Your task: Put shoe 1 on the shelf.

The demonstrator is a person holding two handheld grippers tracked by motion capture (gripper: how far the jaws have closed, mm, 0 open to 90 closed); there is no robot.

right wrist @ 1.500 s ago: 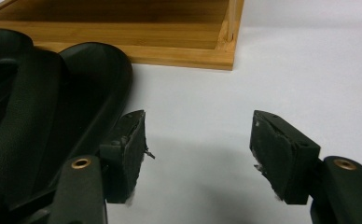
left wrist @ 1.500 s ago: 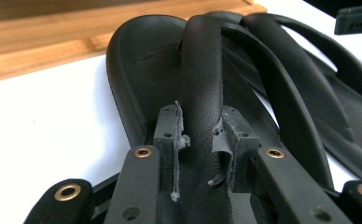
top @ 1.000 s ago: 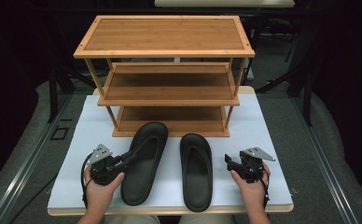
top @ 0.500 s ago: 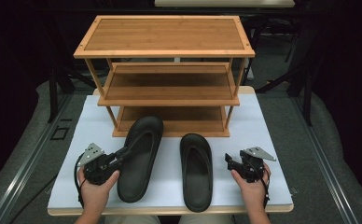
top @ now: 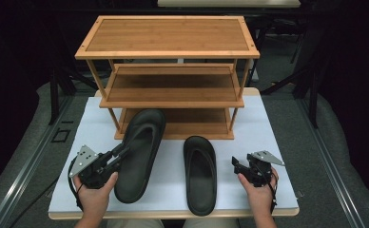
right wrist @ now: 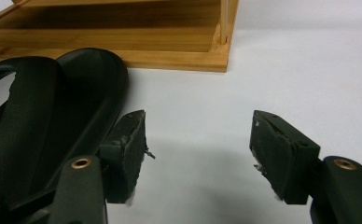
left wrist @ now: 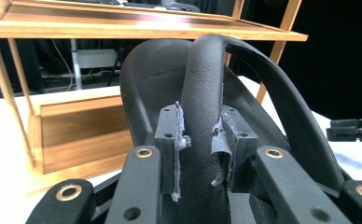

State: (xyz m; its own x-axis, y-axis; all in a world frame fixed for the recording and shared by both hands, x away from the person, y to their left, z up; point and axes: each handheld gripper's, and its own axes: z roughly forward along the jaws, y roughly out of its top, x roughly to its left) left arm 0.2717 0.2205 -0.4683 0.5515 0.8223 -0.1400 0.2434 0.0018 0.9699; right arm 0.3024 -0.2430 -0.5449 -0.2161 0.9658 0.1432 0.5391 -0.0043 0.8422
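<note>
Two slippers: left one [top: 140, 152] beside right one [top: 200, 172], before the rack [top: 169, 76]

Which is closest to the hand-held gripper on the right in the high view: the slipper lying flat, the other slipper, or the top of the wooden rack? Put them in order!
From the right hand-held gripper:
1. The flat slipper, just to its left on the table.
2. The other slipper, farther left, held by the left hand-held gripper.
3. The rack's top shelf, up at the back.

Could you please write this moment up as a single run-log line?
left gripper: shut on left slipper strap, toe raised toward shoe rack | right gripper: open, beside right slipper | right slipper: flat on table
</note>
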